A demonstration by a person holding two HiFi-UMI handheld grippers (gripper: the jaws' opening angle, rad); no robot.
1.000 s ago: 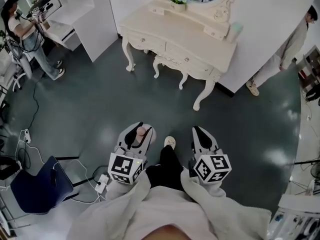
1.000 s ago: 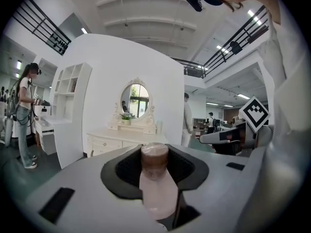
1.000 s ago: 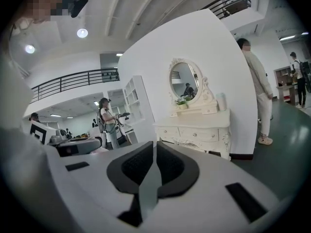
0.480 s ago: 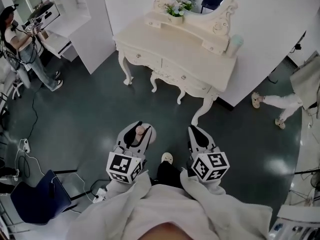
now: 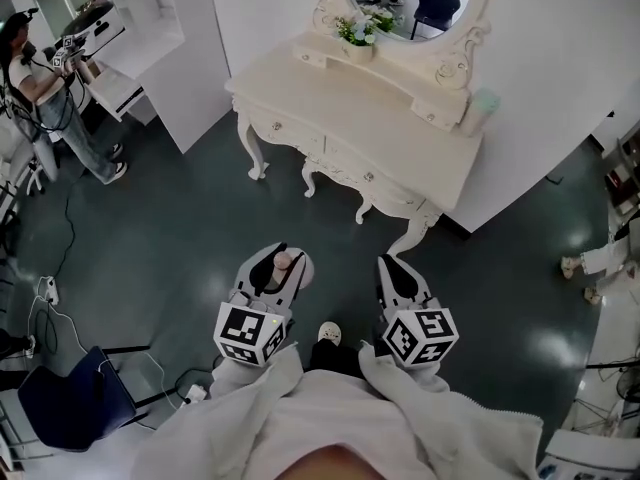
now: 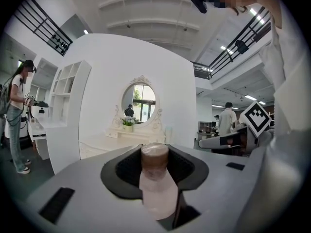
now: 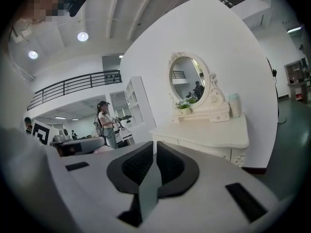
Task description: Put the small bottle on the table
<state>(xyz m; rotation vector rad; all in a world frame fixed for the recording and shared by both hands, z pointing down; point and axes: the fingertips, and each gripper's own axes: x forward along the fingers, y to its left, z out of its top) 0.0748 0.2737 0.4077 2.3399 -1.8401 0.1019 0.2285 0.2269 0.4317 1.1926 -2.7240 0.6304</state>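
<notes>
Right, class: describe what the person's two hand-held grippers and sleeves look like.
Both the left gripper and right gripper have light grey bodies with black textured pads inside. Each carries a white cube printed with black square markers. The sleeves are white and fluffy.

A small pale-pink translucent bottle (image 6: 156,188) with a rounded brown cap is clamped between the jaws of the left gripper (image 5: 284,256), its cap end pointing forward past the pads. It is well apart from the cream carved dressing table (image 5: 400,128), which has curved legs and an oval mirror on top.
</notes>
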